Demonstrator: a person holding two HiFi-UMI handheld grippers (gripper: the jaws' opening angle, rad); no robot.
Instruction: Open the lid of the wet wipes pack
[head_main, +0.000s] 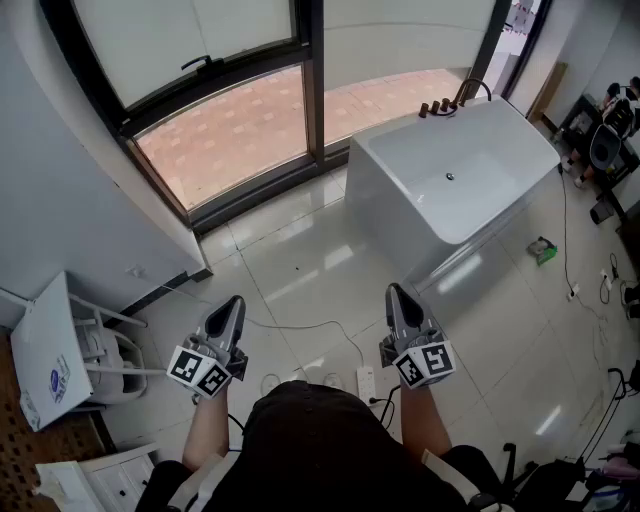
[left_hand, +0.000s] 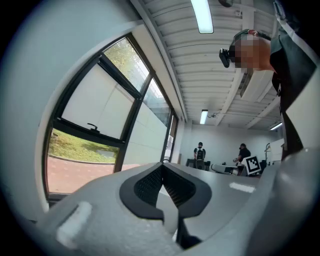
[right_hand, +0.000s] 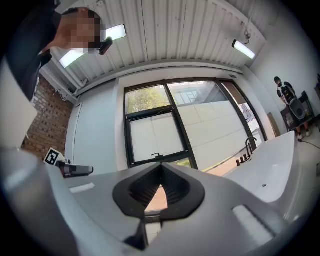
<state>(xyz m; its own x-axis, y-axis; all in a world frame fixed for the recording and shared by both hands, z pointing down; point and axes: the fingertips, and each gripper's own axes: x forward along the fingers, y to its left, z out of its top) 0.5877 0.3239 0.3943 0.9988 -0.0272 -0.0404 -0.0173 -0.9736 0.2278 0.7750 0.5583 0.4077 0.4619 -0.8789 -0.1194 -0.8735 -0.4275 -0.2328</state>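
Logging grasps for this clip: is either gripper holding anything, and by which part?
Nothing is held. The left gripper and the right gripper each have their jaws closed tip to tip, with nothing between them.

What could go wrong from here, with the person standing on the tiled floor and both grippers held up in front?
1. No wet wipes pack shows in any view, and the left gripper and right gripper are both shut and empty, so the person probably has to walk to find it.
2. A white cable and a power strip lie on the floor just in front of the person; a step forward could catch them.
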